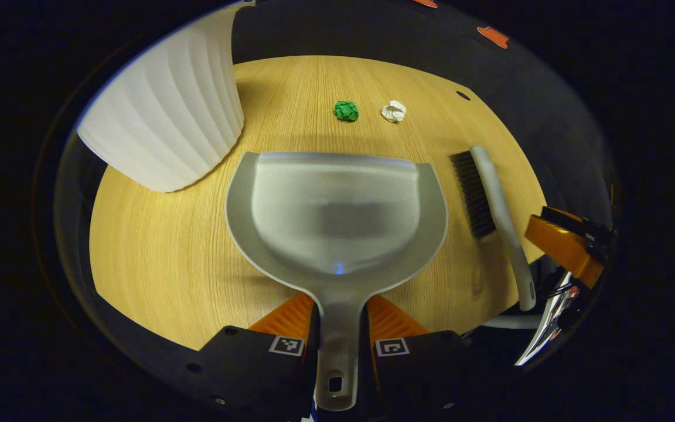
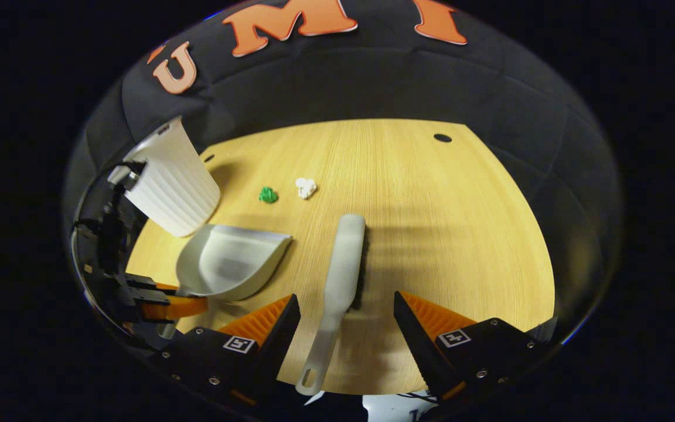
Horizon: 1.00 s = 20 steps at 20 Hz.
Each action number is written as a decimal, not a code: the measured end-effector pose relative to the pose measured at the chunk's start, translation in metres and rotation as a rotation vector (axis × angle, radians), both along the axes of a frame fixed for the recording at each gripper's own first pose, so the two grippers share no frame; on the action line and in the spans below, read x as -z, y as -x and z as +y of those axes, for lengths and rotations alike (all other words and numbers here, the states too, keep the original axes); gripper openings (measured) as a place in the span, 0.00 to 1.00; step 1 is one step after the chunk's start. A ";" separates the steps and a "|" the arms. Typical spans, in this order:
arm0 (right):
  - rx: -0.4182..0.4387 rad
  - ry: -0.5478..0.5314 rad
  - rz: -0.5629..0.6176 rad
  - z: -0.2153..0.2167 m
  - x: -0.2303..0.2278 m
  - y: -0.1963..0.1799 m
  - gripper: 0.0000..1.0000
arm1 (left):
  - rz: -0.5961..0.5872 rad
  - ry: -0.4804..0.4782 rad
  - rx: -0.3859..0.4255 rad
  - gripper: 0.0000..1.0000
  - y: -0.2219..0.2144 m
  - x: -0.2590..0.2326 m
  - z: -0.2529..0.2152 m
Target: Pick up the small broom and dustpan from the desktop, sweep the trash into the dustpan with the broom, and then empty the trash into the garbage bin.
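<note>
Surface (image 2: pixel 431 234): carries all items. Dustpan (image 1: pixel 337 217): on the surface, handle toward the near edge, between the left gripper's (image 1: pixel 340 328) fingers. Garbage bin (image 1: pixel 167 111): behind and left of the dustpan, just beside it. Two crumpled scraps (image 1: pixel 346 111) (image 1: pixel 394 111): side by side beyond the dustpan's open edge, apart from it. Broom (image 2: pixel 340 281): right of the dustpan, lying lengthwise, handle toward the near edge, between the right gripper's (image 2: pixel 346 328) spread fingers.

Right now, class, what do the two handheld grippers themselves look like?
Both the left gripper and the right gripper have dark bodies dotted with screws, ribbed wedge-shaped jaws, and a small square black-and-white marker on each side. Dark cables trail behind the left one in the right gripper view.
</note>
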State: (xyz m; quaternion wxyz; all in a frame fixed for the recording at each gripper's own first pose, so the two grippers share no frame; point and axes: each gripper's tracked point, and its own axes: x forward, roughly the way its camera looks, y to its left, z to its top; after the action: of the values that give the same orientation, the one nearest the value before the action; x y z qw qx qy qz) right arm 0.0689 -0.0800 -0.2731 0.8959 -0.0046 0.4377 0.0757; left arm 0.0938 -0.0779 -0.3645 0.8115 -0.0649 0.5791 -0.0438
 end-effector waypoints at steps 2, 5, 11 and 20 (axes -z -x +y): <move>0.007 0.055 0.052 0.002 0.020 -0.002 0.97 | 0.000 0.040 -0.006 0.29 -0.017 0.013 -0.006; 0.019 0.104 0.115 0.010 0.039 -0.005 0.97 | -0.003 0.039 0.012 0.30 -0.030 0.019 -0.012; 0.050 0.130 0.203 0.018 0.055 0.004 0.83 | -0.005 0.055 0.032 0.30 -0.047 0.013 -0.009; 0.062 0.166 0.273 0.010 0.068 0.004 0.22 | -0.015 0.055 0.047 0.30 -0.063 0.003 0.022</move>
State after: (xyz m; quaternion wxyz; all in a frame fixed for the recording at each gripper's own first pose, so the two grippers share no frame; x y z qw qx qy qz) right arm 0.0646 -0.0698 -0.3408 0.8265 -0.0545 0.5602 0.0115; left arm 0.1563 -0.0556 -0.3680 0.8123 -0.0733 0.5731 -0.0795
